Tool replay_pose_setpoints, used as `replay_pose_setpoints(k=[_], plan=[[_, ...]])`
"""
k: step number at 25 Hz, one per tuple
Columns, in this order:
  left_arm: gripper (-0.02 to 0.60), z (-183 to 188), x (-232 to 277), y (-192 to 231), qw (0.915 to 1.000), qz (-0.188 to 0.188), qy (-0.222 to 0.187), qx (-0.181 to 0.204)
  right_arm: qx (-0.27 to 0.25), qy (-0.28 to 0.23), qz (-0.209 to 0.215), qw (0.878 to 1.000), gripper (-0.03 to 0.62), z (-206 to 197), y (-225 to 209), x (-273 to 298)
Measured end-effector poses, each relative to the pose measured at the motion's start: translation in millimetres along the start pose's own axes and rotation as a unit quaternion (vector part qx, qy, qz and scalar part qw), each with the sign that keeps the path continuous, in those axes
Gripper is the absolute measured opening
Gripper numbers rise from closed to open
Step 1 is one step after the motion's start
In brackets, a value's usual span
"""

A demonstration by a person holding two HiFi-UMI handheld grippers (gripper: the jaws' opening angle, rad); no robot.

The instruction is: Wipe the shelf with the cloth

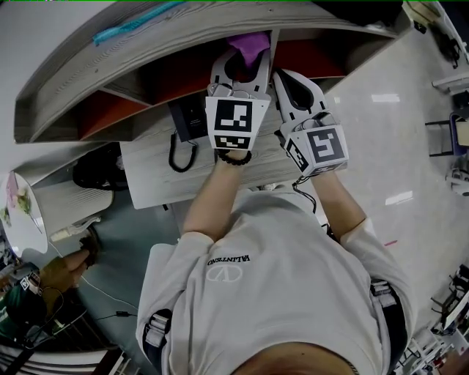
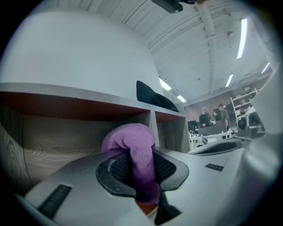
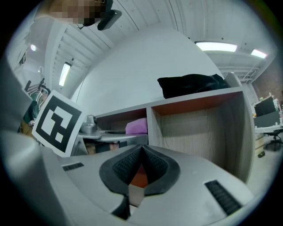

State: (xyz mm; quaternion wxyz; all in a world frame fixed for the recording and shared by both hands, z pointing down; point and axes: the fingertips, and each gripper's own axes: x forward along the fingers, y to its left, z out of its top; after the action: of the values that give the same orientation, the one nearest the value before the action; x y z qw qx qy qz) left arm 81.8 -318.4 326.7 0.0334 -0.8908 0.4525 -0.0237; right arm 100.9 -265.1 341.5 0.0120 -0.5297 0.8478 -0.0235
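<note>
Purple fuzzy cloth [image 2: 130, 139] bunched, pinched in left claw [image 2: 138, 164], right claw [image 3: 140, 162] closed, empty.

Head view, upper left: we note a turquoise strip [image 1: 135, 22] lying at a slant. Centre left: we see a black device [image 1: 188, 117] on a grey wood-grain desk [image 1: 146, 183], with a black cable [image 1: 171, 154] looping beside it. Left of the desk we log a black bundle [image 1: 99, 170], kind unclear. Lower left: a seated person [image 1: 62, 271]. Glossy pale floor [image 1: 396, 146] fills the right side.

Left gripper view: we record ceiling light strips [image 2: 242, 37] upper right and two standing people [image 2: 212, 117] far off at right centre.

Right gripper view: we see a dark heap [image 3: 190, 84], upper centre-right.
</note>
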Motion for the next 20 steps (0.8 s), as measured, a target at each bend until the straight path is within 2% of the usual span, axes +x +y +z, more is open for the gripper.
replay_pose_setpoints(k=[20], plan=[[0.086, 28, -2, 4, 0.9995, -0.008, -0.029, -0.003, -0.008, -0.008, -0.017, 1.0, -0.002, 13, 8, 2]])
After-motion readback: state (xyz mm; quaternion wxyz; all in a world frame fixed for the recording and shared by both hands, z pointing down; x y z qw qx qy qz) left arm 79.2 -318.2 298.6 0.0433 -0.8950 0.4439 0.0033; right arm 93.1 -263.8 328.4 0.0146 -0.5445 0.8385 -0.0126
